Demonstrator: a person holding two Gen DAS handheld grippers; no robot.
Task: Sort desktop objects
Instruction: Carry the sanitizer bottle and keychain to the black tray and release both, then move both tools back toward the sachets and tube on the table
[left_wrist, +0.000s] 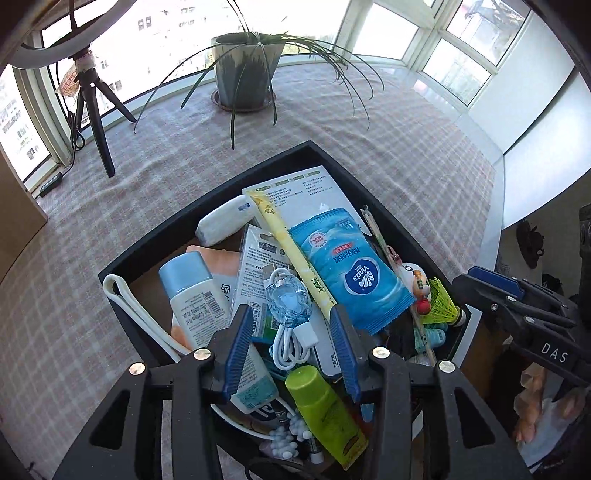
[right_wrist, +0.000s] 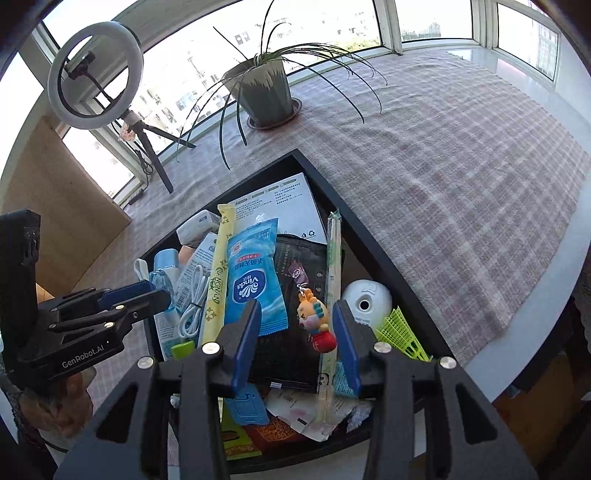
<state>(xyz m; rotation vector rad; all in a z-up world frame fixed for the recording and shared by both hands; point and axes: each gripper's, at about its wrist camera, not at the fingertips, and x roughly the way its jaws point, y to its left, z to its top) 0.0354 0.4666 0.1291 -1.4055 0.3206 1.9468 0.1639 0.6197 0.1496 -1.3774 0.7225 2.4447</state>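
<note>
A black tray (left_wrist: 203, 206) (right_wrist: 369, 245) on the checked cloth is heaped with small items. My left gripper (left_wrist: 291, 314) hangs open over it. A clear blue gadget (left_wrist: 288, 299) with a coiled white cable (left_wrist: 295, 343) lies under the gap, untouched by the pads. Around it lie a blue Vinda tissue pack (left_wrist: 351, 273), a pale-capped lotion bottle (left_wrist: 192, 295) and a green bottle (left_wrist: 325, 410). My right gripper (right_wrist: 296, 306) is open above a small toy keychain (right_wrist: 317, 321) on a black packet (right_wrist: 299, 266), and it holds nothing. A white round device (right_wrist: 365, 299) and a green shuttlecock (right_wrist: 400, 332) lie to its right.
A potted plant (left_wrist: 245, 70) stands at the back of the table. A ring light on a tripod (right_wrist: 96, 74) stands at the back left by a cardboard sheet (right_wrist: 55, 192). The table's edge (right_wrist: 535, 325) runs close to the tray's right side. The checked cloth (right_wrist: 461, 166) covers the table.
</note>
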